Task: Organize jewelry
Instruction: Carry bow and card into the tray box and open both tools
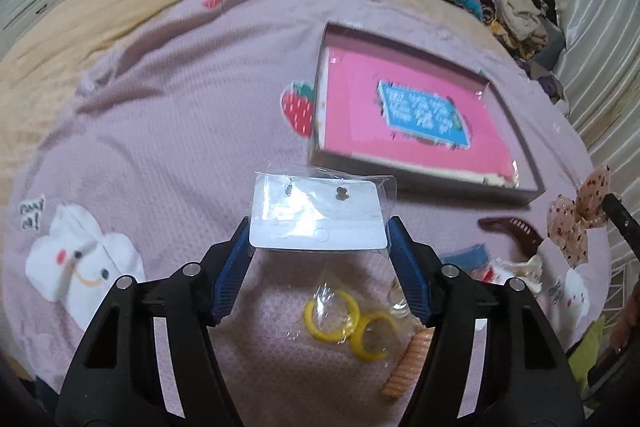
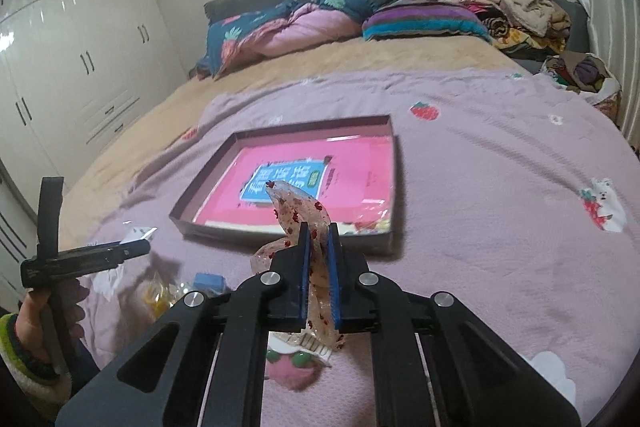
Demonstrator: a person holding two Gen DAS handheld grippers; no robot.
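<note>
The left hand-held gripper (image 1: 319,227) clamps a white earring card in a clear plastic sleeve (image 1: 318,217); the right hand-held gripper (image 2: 317,247) pinches a sheer red-dotted bow (image 2: 298,205); both hang near the shallow pink-lined box (image 2: 394,179); carry each fully over its rim before releasing.

Bed (image 2: 360,67) — white wardrobes (image 2: 72,67); pillows (image 2: 424,21)

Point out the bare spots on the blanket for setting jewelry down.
Open blanket runs left of the box, up to the strawberry patch. More lies right of the box, toward the dog patch. It is crowded near the yellow rings, brown hair claw and coil tie.
</note>
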